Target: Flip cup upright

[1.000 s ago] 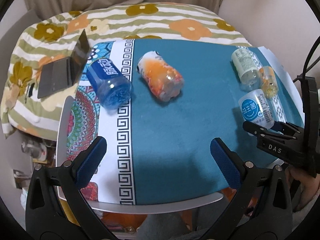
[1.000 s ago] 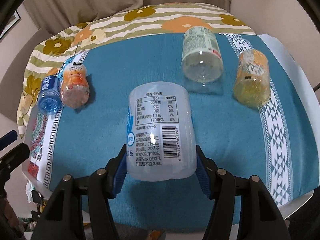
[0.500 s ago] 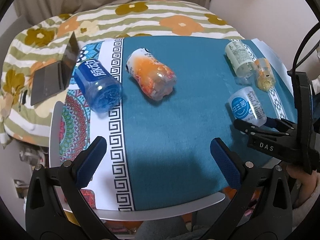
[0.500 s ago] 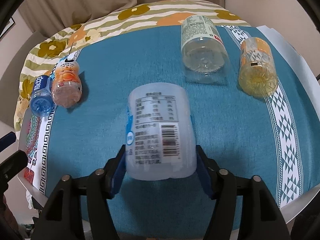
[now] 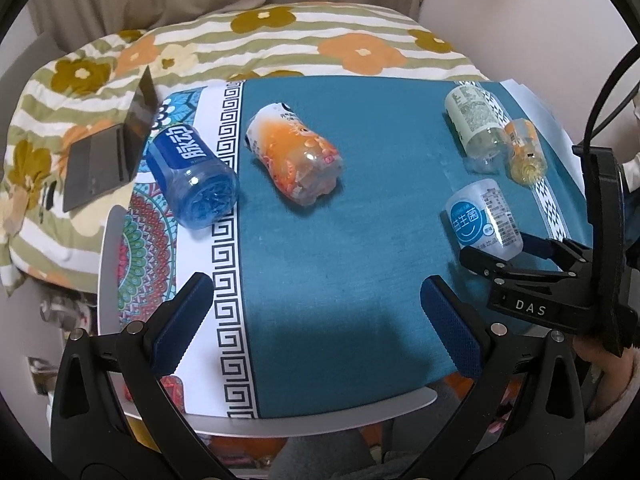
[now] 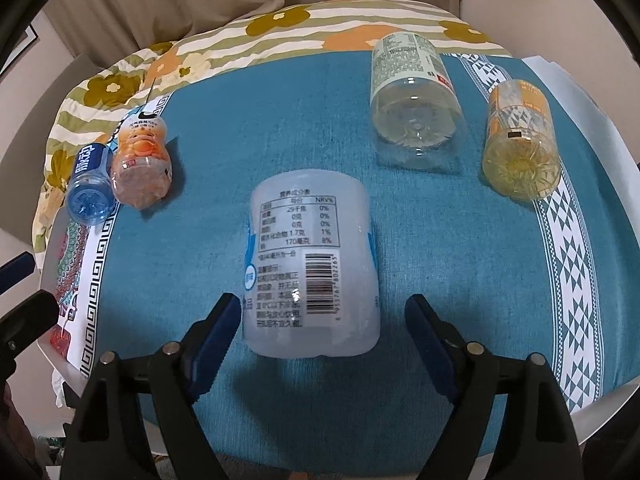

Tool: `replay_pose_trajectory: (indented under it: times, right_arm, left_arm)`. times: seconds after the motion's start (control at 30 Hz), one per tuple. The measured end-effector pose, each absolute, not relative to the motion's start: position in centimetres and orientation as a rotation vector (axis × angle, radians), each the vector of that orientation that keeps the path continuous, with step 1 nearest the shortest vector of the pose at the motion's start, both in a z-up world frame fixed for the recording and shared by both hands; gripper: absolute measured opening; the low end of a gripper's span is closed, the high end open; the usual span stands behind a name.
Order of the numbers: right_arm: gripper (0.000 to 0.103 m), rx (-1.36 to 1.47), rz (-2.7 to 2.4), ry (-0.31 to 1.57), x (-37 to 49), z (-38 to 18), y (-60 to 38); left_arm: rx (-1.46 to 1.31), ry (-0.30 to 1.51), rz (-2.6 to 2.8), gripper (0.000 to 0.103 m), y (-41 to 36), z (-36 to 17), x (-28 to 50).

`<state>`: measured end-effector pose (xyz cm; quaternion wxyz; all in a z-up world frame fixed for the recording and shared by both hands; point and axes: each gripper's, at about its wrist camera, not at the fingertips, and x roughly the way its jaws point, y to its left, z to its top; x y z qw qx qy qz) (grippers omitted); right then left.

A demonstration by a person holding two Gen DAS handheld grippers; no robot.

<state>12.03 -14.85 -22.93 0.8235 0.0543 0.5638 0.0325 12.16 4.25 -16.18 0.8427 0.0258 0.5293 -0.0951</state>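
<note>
A frosted white cup with a blue label lies on its side on the teal tablecloth. It also shows in the left wrist view. My right gripper is open, its blue pads either side of the cup's near end with gaps on both sides. It shows at the right of the left wrist view. My left gripper is open and empty above the table's near edge.
Other cups lie on their sides: a blue one, an orange one, a pale green one and a yellow one. A dark laptop rests on the floral bedding to the left.
My right gripper has opened and let go of the frosted cup, which now lies on the cloth. The left gripper has stayed open.
</note>
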Motion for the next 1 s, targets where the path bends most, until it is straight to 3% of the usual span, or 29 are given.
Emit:
replay_pose_trajectory:
  times: [0.17, 0.27, 0.63, 1.0]
  right_arm:
    - [0.082, 0.130, 0.094, 1.204, 11.3, -21.3, -15.6]
    - [0.102, 0.134, 0.102, 1.202, 10.8, -20.0, -16.7]
    - [0.102, 0.041, 0.187, 1.141, 10.7, -15.1, -23.0]
    - [0.102, -0.059, 0.214, 1.160, 13.4, -14.6, -29.9]
  left_arm:
    - [0.038, 1.101, -0.180, 0.103, 3.8, -14.5, 12.3]
    - [0.024, 1.104, -0.177, 0.103, 3.2, -13.8, 12.6]
    - [-0.016, 1.213, -0.201, 0.103, -3.6, -12.5, 15.1]
    - [-0.088, 1.425, -0.088, 0.103, -10.3, -16.5, 18.5]
